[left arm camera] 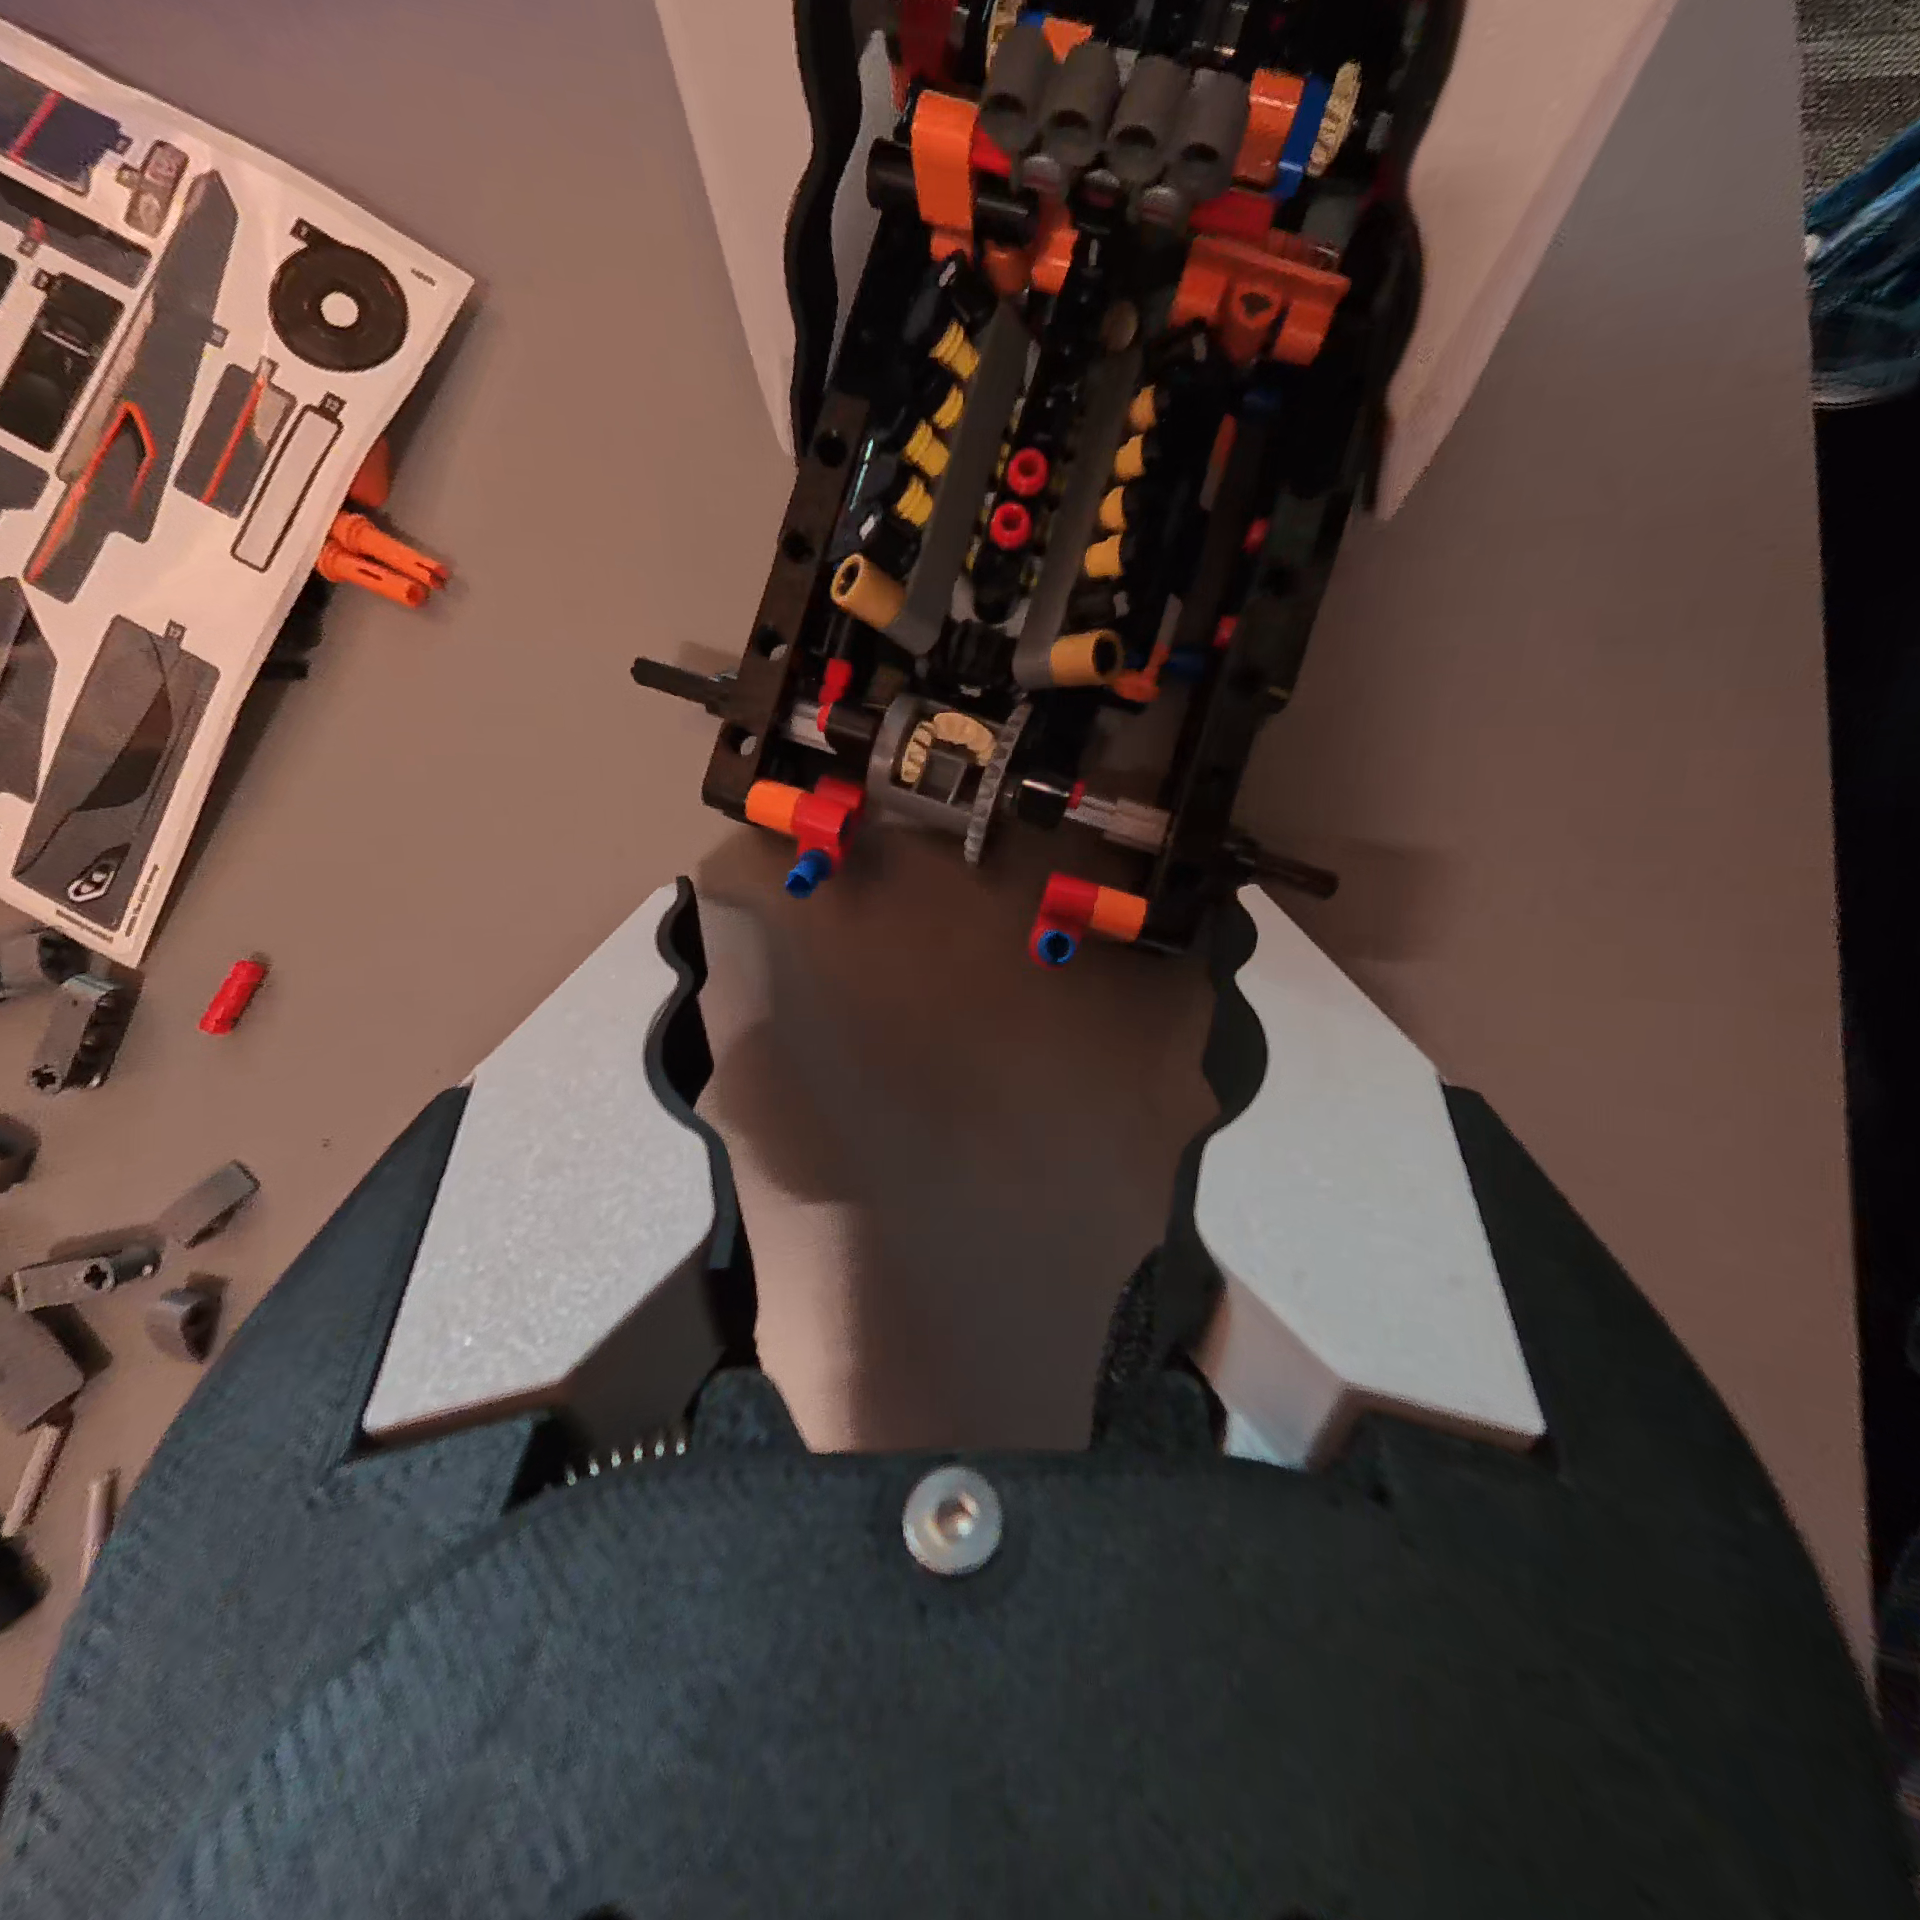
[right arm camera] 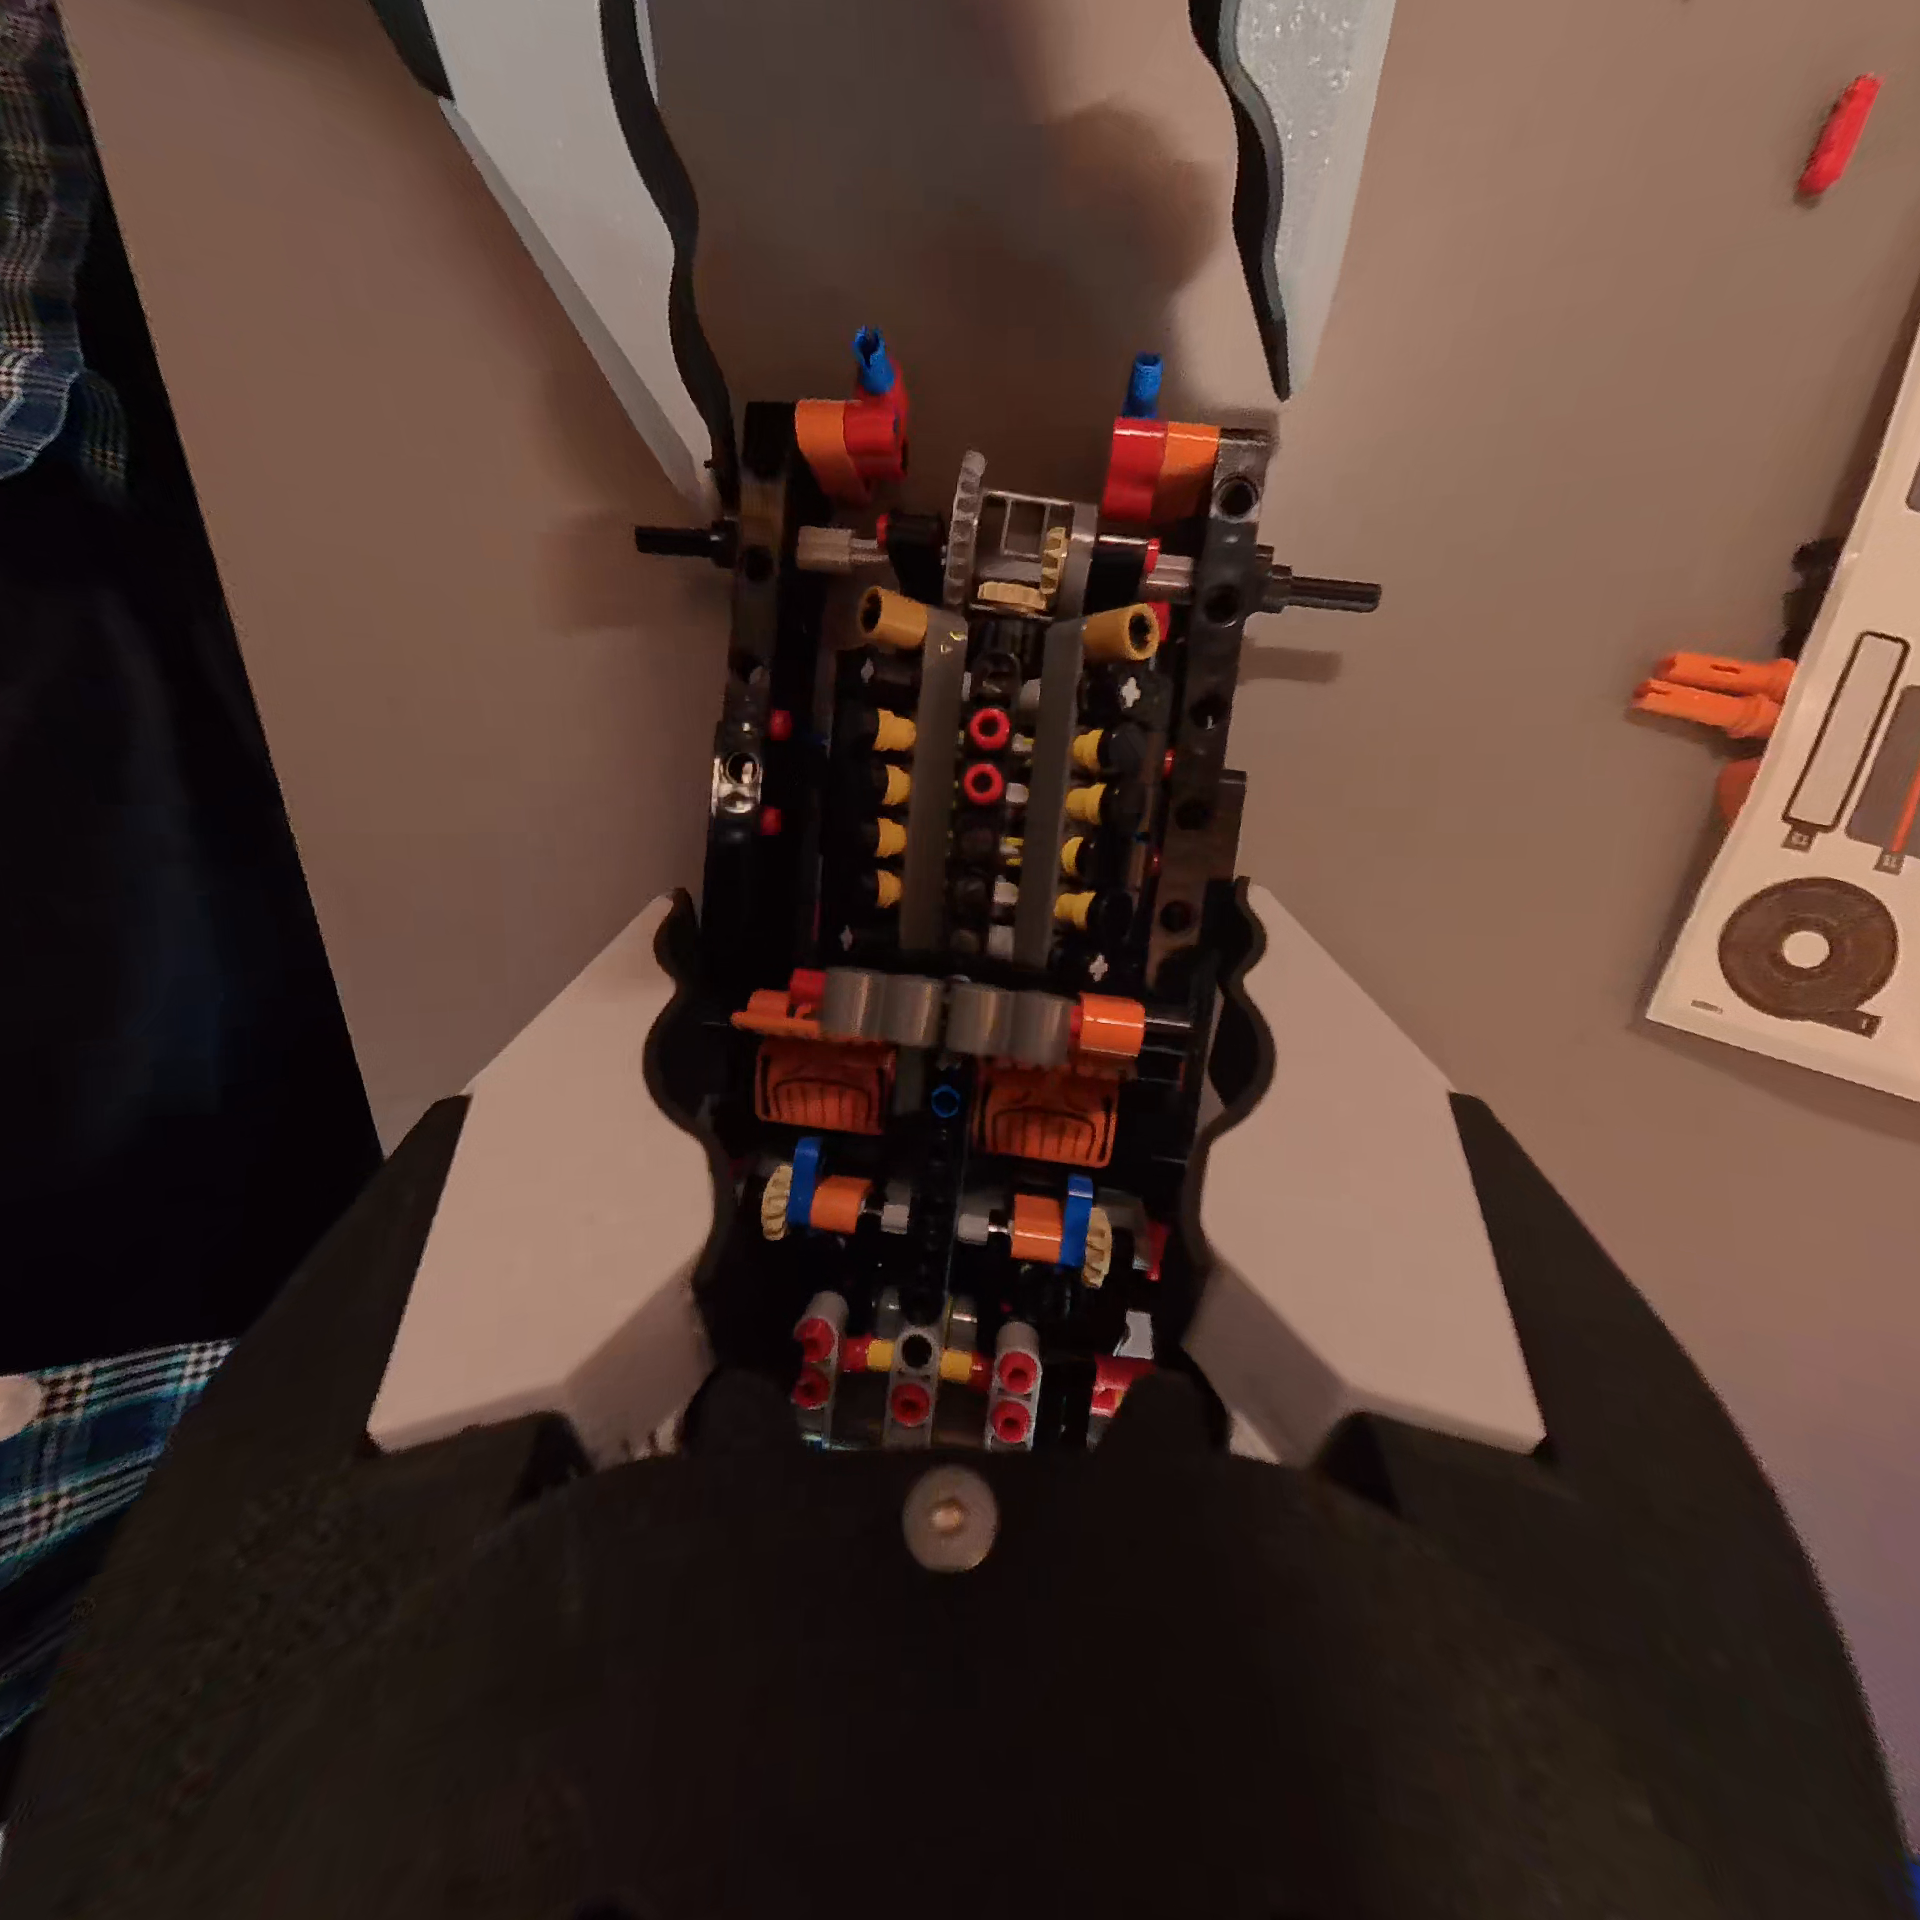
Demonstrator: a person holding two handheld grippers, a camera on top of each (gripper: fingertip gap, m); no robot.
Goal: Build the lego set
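A partly built lego chassis [left arm camera: 1039, 499], black with orange, yellow and red parts and a grey differential gear, lies on the grey table [left arm camera: 520, 779]. In the right wrist view the chassis [right arm camera: 987, 831] sits between my right gripper's fingers [right arm camera: 961, 902], which are shut on its two sides near the orange seats. My left gripper [left arm camera: 961, 899] is open and empty, its tips just short of the chassis's gear end with the blue pins. The right gripper [left arm camera: 1091, 483] shows at the top of the left wrist view, and the left gripper [right arm camera: 997, 431] at the top of the right wrist view.
A sticker sheet [left arm camera: 156, 468] lies at the left, with orange pins [left arm camera: 379, 561] at its edge. A small red piece [left arm camera: 234, 995] and several loose grey pieces [left arm camera: 94, 1268] lie lower left. The table edge [left arm camera: 1829, 935] runs along the right. A plaid sleeve [right arm camera: 62, 1455] is nearby. The grippers' ends are close to 8 cm from one another.
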